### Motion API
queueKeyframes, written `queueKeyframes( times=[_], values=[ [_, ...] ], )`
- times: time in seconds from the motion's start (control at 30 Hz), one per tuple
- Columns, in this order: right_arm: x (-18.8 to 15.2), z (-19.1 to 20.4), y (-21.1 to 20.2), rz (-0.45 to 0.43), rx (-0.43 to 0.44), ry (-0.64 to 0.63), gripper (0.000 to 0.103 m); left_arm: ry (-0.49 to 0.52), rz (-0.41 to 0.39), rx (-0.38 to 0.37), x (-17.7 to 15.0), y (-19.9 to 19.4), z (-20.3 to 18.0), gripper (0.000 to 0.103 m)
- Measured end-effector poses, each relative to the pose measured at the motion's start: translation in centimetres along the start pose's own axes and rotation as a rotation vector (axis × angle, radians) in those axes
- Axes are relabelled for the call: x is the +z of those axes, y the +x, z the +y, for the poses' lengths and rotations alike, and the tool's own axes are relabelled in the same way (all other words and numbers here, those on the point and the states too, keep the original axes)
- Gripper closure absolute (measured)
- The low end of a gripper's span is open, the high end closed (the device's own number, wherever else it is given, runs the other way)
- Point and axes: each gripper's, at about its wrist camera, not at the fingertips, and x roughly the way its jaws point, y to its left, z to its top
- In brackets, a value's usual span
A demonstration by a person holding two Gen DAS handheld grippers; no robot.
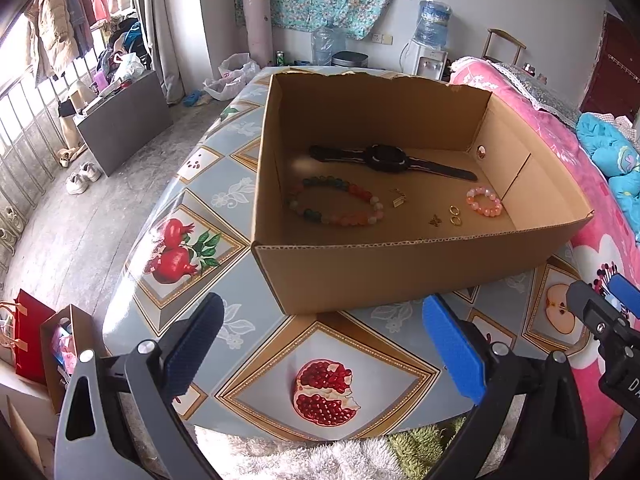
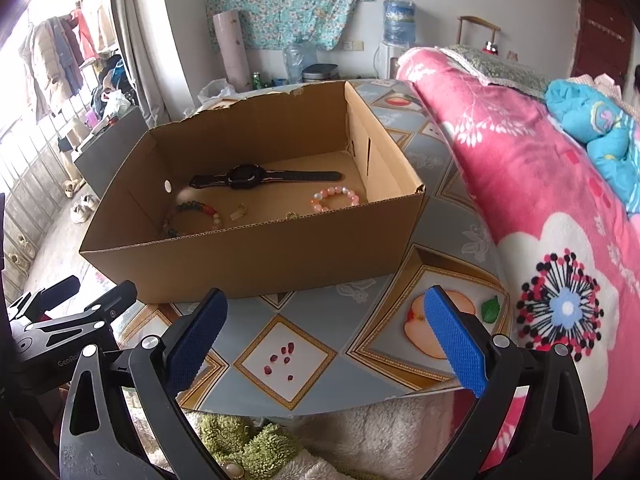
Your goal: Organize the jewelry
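Both wide apart, empty: left gripper (image 1: 322, 344), right gripper (image 2: 326, 338), short of open brown cardboard box (image 1: 400, 268). Inside box: black wristwatch (image 1: 384, 158), multicoloured bead bracelet (image 1: 334, 204). Best entered from above, clearing near wall.

box (image 1: 400, 268): matt brown corrugated cardboard, torn rim | tabletop (image 1: 248, 344): glossy printed oilcloth (it caught window glare) | watch (image 1: 384, 158): matt black strap, rubbery-looking | bead bracelet (image 1: 336, 200): smooth, glossy beads | earrings (image 1: 455, 215): shiny gold-coloured metal | left tongs (image 1: 324, 344): textured blue pads, matt black plastic arms | bed quilt (image 2: 540, 208): soft pink fleece
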Motion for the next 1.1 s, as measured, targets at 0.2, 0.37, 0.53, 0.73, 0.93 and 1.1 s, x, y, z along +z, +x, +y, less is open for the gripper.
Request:
queueKeyframes(
  times=[0.2,0.37,0.53,0.73,0.93,1.1],
  values=[
    [0.29,0.09,0.01,-0.005,0.001,-0.006,0.008,0.001,0.004,0.007,0.0,0.08,-0.02,0.006],
    [0.32,0.18,0.05,-0.003,-0.001,-0.008,0.008,0.006,0.003,0.014,0.07,0.08,-0.1,0.005],
    [0.32,0.25,0.07,-0.003,0.0,-0.009,0.008,0.011,0.01,0.014,0.08,0.3,-0.22,0.005],
    [0.28,0.33,0.15,-0.002,0.002,-0.01,0.008,0.011,0.013,0.015,0.14,0.39,-0.29,0.005],
    [0.28,0.09,0.53,0.005,0.011,-0.015,0.008,0.01,0.018,0.015,0.17,0.57,-0.29,0.005],
    [0.28,0.03,0.53,0.006,0.013,-0.013,0.008,0.01,0.019,0.017,0.12,0.61,-0.31,0.005]
  ],
)
